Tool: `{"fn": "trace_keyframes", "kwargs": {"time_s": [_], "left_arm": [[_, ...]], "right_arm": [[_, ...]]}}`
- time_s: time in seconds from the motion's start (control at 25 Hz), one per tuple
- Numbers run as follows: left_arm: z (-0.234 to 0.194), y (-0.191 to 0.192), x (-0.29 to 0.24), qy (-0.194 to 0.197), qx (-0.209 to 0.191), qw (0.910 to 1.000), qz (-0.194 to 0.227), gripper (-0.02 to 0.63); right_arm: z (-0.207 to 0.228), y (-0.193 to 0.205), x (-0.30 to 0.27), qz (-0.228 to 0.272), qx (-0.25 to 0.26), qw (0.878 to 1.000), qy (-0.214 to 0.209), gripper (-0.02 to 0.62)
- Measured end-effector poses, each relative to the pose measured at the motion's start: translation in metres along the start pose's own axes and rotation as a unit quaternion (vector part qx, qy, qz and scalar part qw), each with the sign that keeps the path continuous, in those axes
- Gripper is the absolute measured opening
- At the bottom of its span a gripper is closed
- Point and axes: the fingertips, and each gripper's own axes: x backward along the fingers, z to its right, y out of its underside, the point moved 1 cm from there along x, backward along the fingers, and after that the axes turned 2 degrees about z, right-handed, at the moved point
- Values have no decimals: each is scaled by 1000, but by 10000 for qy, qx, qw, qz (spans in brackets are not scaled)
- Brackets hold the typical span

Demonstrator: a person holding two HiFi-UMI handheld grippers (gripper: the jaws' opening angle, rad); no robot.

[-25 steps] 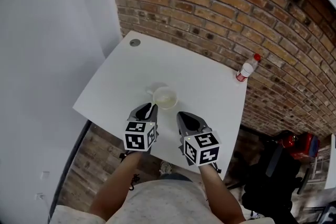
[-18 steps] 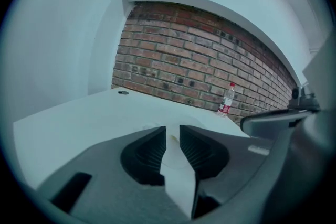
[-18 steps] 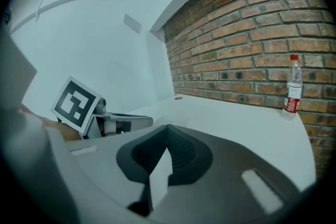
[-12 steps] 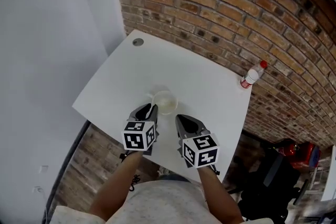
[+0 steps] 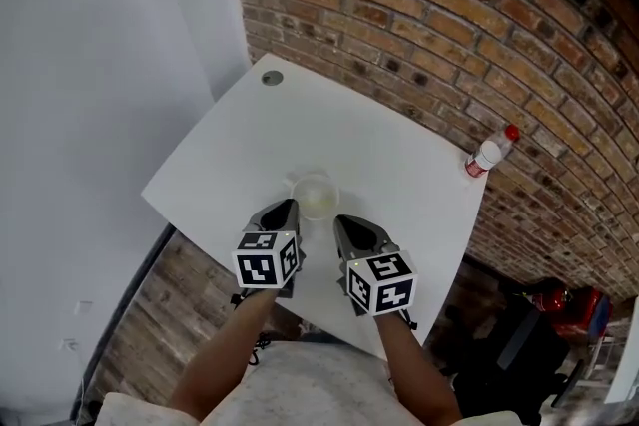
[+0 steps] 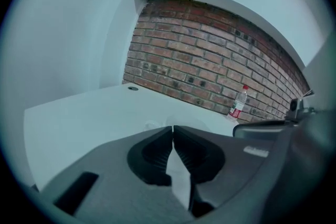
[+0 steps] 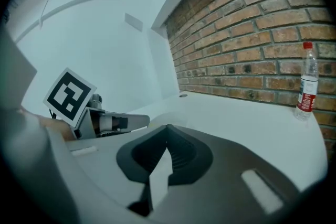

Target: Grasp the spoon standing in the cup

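Note:
A white cup (image 5: 316, 196) stands near the front of the white table (image 5: 240, 155), its handle to the left. I cannot make out a spoon in it in any view. My left gripper (image 5: 291, 208) is shut and empty, its tips just short of the cup's left front. The right gripper (image 5: 338, 220) is also shut and empty, just short of the cup's right front. In the left gripper view the jaws (image 6: 172, 127) meet, and the cup (image 6: 153, 125) is a faint white shape behind them. The right gripper (image 7: 167, 127) shows its jaws closed too.
A clear plastic bottle (image 5: 488, 154) with a red cap and red label stands at the table's far right corner by the brick wall (image 5: 449, 25). A round cable hole (image 5: 271, 77) sits at the far left corner. Wooden floor shows past the table's near edge.
The head view has drifted, so the table sits a little lower and more to the right. Both grippers stay shut beside the cup, with the cup slightly nearer their tips.

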Motion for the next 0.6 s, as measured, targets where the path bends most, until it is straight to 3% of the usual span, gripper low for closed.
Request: {"fn": "trace_keyframes", "kwargs": {"time_s": [0.6], "left_arm": [[7,-17,10,244,-245,9993,143,8]], "right_arm": [[-9,-14,-6,172,15,9998,-113,7]]}}
